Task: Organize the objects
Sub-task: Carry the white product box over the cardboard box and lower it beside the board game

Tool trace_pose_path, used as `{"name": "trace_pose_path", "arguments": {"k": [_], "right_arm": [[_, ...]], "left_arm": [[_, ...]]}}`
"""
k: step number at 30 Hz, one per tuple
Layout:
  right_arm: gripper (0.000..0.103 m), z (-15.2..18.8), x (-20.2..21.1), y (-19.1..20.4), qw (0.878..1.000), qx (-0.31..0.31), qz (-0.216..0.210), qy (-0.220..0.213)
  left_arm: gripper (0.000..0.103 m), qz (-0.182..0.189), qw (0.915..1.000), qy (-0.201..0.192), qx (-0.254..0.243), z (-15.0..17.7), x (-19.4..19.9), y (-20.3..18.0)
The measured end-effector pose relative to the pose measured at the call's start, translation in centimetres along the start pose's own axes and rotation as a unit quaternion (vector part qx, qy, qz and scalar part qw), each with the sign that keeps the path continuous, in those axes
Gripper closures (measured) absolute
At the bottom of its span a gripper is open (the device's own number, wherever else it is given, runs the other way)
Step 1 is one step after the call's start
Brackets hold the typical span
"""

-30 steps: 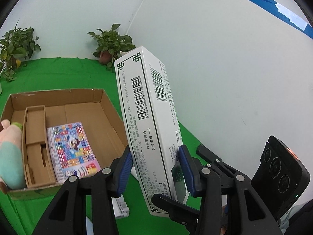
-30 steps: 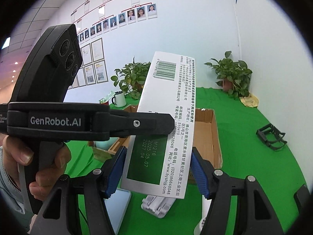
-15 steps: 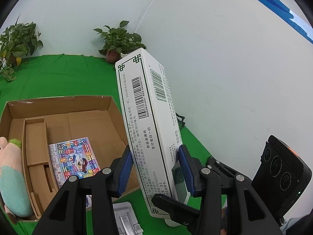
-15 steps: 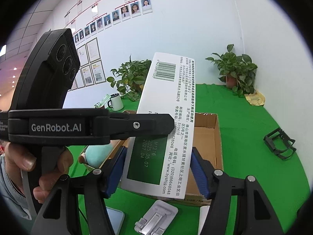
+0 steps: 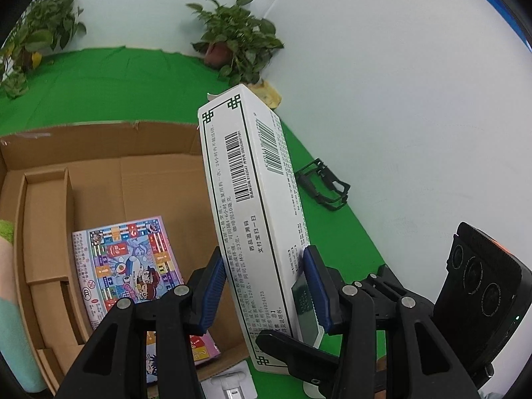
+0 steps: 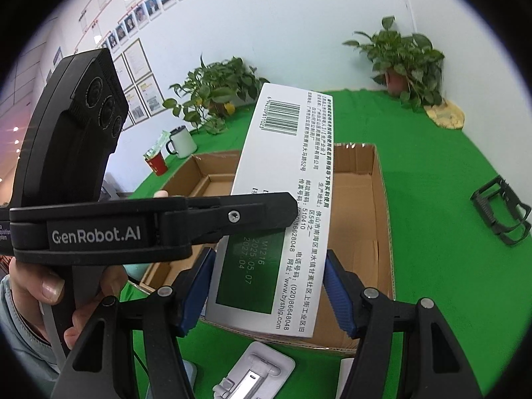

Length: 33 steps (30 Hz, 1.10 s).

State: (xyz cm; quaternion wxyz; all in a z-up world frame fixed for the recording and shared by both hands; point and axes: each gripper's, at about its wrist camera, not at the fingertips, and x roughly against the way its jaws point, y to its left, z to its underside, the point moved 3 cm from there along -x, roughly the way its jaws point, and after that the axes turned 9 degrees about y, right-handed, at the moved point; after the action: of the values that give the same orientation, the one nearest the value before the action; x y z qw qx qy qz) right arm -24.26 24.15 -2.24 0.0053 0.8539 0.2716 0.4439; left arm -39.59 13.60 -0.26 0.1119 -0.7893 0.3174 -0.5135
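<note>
A long white medicine box [image 5: 256, 199] with barcodes and a green panel is held by both grippers at once. My left gripper [image 5: 266, 292] is shut on its lower end across the narrow sides. My right gripper [image 6: 269, 296] is shut on the same end across the wide face [image 6: 286, 199]. The box tilts up and away, above the near right part of an open cardboard box [image 5: 99, 173], which also shows in the right wrist view [image 6: 382, 219]. A colourful flat game pack [image 5: 129, 259] lies on the cardboard box's floor.
A cardboard divider [image 5: 43, 232] and a pastel plush toy [image 5: 10, 299] are in the box's left part. A white phone stand [image 6: 256, 375] lies on the green cloth in front. A black clip [image 6: 502, 212] lies to the right. Potted plants [image 6: 405, 60], a mug [image 6: 181, 141].
Both grippers have carried the white box forward and higher, so it now hangs over the cardboard box's near edge. The cardboard box looks closer and larger.
</note>
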Motion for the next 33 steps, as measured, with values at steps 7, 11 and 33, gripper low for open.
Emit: {"name": "trace_pose_path", "arguments": {"k": [7, 11, 33], "right_arm": [[0.040, 0.4, -3.4, -1.6, 0.998, -0.030, -0.016, 0.057], [0.040, 1.1, -5.5, -2.1, 0.994, -0.041, -0.023, 0.094], [0.042, 3.0, -9.7, -3.5, 0.978, -0.046, 0.044, 0.197]], "left_arm": [[0.059, 0.003, 0.9985, 0.040, 0.037, -0.4, -4.4, 3.8], [0.059, 0.006, 0.9953, 0.071, 0.066, -0.1, -7.2, 6.3], [0.050, -0.023, 0.9899, 0.089, 0.108, 3.3, -8.6, 8.9]]}}
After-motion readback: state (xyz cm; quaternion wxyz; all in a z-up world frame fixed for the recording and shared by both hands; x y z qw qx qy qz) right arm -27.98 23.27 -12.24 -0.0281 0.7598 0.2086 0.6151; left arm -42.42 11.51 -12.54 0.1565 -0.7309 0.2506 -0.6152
